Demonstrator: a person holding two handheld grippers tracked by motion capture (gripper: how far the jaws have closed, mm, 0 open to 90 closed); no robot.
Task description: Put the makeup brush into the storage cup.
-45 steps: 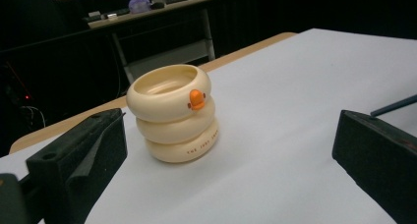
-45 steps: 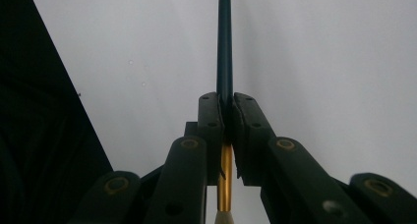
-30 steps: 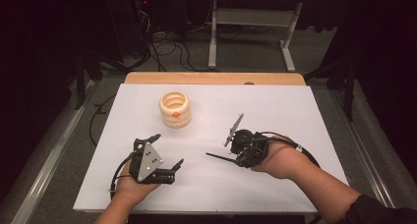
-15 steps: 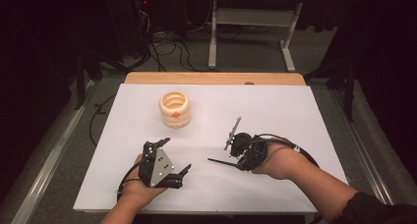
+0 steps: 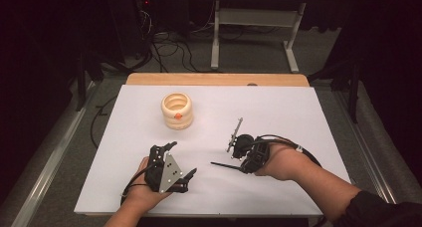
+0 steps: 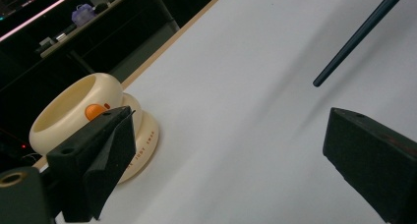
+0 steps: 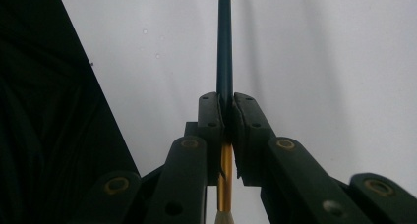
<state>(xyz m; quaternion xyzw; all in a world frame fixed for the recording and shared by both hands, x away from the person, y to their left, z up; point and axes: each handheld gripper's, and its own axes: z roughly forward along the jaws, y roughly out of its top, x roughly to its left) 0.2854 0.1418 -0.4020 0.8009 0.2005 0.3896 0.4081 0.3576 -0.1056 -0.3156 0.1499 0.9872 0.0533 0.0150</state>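
High view: left gripper (image 5: 175,162) sits low on the white table (image 5: 278,112), jaws spread, nothing between them, pointing up toward the cream holder (image 5: 176,110), which stands a short way ahead of it and a bit to its right. Right gripper (image 5: 238,153) is across from it, pinching a thin paintbrush (image 5: 222,165) whose dark handle sticks out toward the left gripper. Looks like the brush is being kept level so its handle end can be steered to the holder or handed over.

Left gripper view: both black pads wide apart, empty. Holder (image 6: 93,117) is just past the left pad, looks like stacked rings with an orange dot, open top. The brush handle tip (image 6: 355,38) hangs above the table ahead of the right pad, well apart from the holder.

Right gripper view: jaws pressed together on the brush (image 7: 224,52), gripping where the gold ferrule (image 7: 225,171) meets the handle, pale bristles behind the pads. Gripping near the ferrule leaves the long handle free out front.
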